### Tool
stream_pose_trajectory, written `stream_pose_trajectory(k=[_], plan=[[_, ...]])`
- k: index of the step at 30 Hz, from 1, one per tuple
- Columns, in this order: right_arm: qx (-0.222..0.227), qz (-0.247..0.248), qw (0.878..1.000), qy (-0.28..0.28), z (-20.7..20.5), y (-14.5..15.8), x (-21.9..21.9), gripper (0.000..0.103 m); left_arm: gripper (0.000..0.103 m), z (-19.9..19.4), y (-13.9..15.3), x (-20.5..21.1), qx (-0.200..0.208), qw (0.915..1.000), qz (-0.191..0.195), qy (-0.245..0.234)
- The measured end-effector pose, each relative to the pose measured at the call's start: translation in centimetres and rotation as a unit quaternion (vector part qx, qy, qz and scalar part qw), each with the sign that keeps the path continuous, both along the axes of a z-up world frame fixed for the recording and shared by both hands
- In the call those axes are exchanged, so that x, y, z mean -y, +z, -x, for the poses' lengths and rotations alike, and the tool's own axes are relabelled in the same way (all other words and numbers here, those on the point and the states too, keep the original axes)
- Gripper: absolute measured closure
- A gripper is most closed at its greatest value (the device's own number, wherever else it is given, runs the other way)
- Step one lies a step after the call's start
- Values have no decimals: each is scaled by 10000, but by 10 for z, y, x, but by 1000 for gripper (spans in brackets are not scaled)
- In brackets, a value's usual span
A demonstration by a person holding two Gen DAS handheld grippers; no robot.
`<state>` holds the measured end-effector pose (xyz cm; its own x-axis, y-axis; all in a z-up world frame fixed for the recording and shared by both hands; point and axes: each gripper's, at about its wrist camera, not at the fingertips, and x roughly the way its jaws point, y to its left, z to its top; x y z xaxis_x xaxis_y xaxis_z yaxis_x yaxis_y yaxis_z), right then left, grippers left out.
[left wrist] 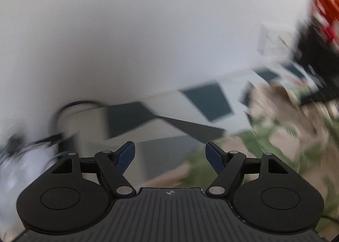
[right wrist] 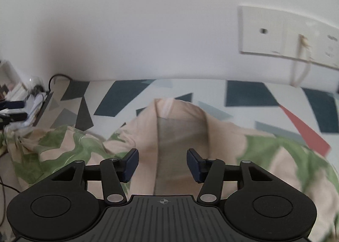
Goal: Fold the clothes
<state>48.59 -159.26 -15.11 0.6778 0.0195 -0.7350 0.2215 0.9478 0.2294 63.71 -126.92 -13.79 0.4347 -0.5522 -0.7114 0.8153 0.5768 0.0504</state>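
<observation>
A beige garment with green leaf print lies crumpled on a white bedsheet with dark geometric patches. In the right wrist view its collar opening faces me, and my right gripper hovers open just above the cloth, nothing between its fingers. The left wrist view is badly blurred. There the garment shows at the right, and my left gripper stands open over the sheet to the garment's left, holding nothing.
A white wall rises behind the bed, with a socket plate and a cable at the right. Cables and small clutter sit at the bed's left edge. A red and black blurred thing shows at the upper right.
</observation>
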Motion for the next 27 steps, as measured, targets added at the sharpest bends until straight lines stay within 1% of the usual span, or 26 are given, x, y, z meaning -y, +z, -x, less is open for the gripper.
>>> stream_pose_trajectory(k=[2, 4, 8, 9, 13, 15, 17, 18, 19, 20, 21, 22, 24, 27], plan=[[-18, 36, 9999, 138, -15, -6, -2, 61, 28, -1, -14, 19, -27, 9989, -195, -418], [-11, 61, 9995, 298, -30, -11, -4, 61, 28, -4, -26, 28, -14, 9966, -337, -756], [-50, 157, 9982, 570, -52, -18, -5, 61, 28, -11, -38, 38, -130, 9919, -352, -1211], [-75, 176, 9979, 612, -57, -20, -4, 61, 28, -12, -40, 40, -144, 9911, -340, -1278], [-167, -5, 9973, 713, -68, -29, 2, 60, 28, -19, -47, 44, -242, 9905, -202, -1336], [-211, -104, 9968, 769, -73, -32, 5, 67, 29, -19, -50, 45, -373, 9888, -163, -1436], [-201, -313, 9950, 922, -72, -32, 5, 71, 32, -17, -54, 45, -476, 9862, -237, -1570], [-204, -354, 9941, 1006, -72, -32, 5, 78, 34, -16, -54, 45, -491, 9856, -245, -1599], [-206, -396, 9930, 1090, -72, -33, 5, 83, 40, -15, -54, 44, -485, 9855, -237, -1607], [-201, -432, 9922, 1155, -72, -33, 5, 96, 46, -15, -54, 43, -479, 9854, -229, -1616], [-143, -432, 9930, 1087, -74, -31, 6, 100, 74, -16, -52, 41, -513, 9861, -195, -1568], [-84, -432, 9938, 1019, -76, -30, 8, 100, 95, -18, -49, 39, -570, 9871, -146, -1488], [45, -435, 9952, 875, -79, -27, 12, 102, 96, -22, -44, 35, -683, 9888, -49, -1327], [520, -526, 9961, 471, -84, -14, 23, 102, 97, -29, -32, 26, -453, 9944, 71, -951]])
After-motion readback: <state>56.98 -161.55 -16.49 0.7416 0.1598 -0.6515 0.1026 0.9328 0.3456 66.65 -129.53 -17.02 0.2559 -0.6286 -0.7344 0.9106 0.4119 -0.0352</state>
